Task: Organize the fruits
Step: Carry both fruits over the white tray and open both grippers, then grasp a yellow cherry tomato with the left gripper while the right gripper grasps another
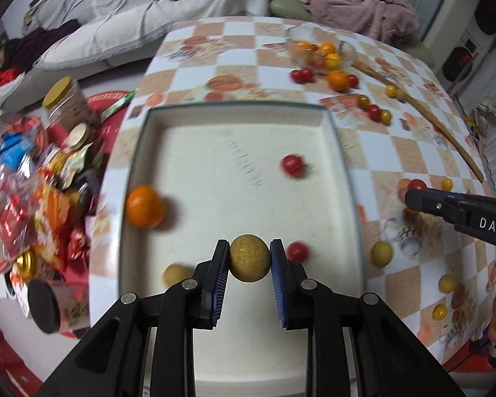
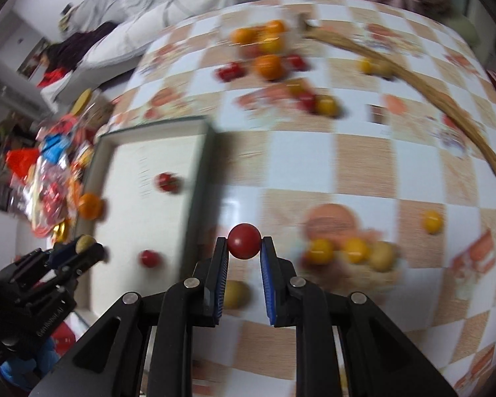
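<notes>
Fruit is pinched in both claws, a longan in my left gripper above the tray, a tomato in my right gripper over the table, and held only at the tips, either could slip and roll away.

A checked tabletop in tan and white squares is carrying a shallow white tray, which is sitting flat near its left edge. Loose fruit is lying straight on the cloth: a far cluster of oranges and cherry tomatoes, scattered red and yellow tomatoes to the tray's right, and a pale round fruit just beside the tray. A long wooden stick is lying diagonally across the right side.
</notes>
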### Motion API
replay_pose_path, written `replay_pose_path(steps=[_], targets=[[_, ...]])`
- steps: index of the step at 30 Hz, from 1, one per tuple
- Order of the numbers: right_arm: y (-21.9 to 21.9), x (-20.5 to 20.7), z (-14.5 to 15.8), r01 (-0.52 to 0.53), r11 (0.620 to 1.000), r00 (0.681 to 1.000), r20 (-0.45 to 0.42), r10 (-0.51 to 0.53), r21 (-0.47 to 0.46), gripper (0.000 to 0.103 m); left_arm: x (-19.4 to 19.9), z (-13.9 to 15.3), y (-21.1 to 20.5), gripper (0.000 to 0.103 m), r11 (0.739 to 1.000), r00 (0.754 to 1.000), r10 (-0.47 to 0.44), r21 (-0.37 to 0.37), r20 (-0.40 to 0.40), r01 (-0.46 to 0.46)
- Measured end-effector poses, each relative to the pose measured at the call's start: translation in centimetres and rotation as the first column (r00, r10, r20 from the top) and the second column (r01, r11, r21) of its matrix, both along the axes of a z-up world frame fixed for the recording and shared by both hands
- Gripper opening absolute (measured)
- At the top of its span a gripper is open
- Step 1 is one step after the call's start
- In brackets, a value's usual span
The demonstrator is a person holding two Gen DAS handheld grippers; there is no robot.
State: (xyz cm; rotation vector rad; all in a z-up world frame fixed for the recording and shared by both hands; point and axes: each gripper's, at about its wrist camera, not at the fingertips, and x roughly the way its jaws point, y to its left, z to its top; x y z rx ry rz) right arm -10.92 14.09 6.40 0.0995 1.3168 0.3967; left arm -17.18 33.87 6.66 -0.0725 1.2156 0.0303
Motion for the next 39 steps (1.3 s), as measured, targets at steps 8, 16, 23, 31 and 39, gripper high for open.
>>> replay_pose_path(steps=[8, 16, 23, 31, 39], targets=[[7.2, -0.9, -0.8, -0.123, 0.992, 0.992, -0.019, 0.123, 0.011, 0.021, -2.9, -1.9, 3.9, 0.027, 0.997, 0.996, 0.075, 0.026, -0.037, -0.074], [10.7, -0.1, -2.8, -0.178, 0.983, 0.984, -0.041, 0.176, -0.039, 0.021, -3.9, -3.7, 5.2, 0.027, 0.995, 0.994, 0.092, 0.038, -0.063, -0.09], [12.5, 0.5, -4.4, -0.217, 0.972, 0.976, -0.052, 0.212, -0.09, 0.022, -3.7, -4.4, 5.0, 0.027, 0.996, 0.994, 0.075, 0.058, -0.078, -0.071], [13.1, 0.7, -4.4, -0.253, 0.963, 0.967, -0.058, 0.248, -0.091, 0.063, -3.6, -5.0, 4.8, 0.06, 0.996, 0.993, 0.056, 0.075, -0.102, -0.048], [10.9, 0.7, -1.7, -0.195, 0.981, 0.981, -0.004, 0.195, -0.022, 0.081, -3.1, -3.8, 3.4, 0.074, 0.993, 0.997, -0.002, 0.116, -0.073, 0.01]])
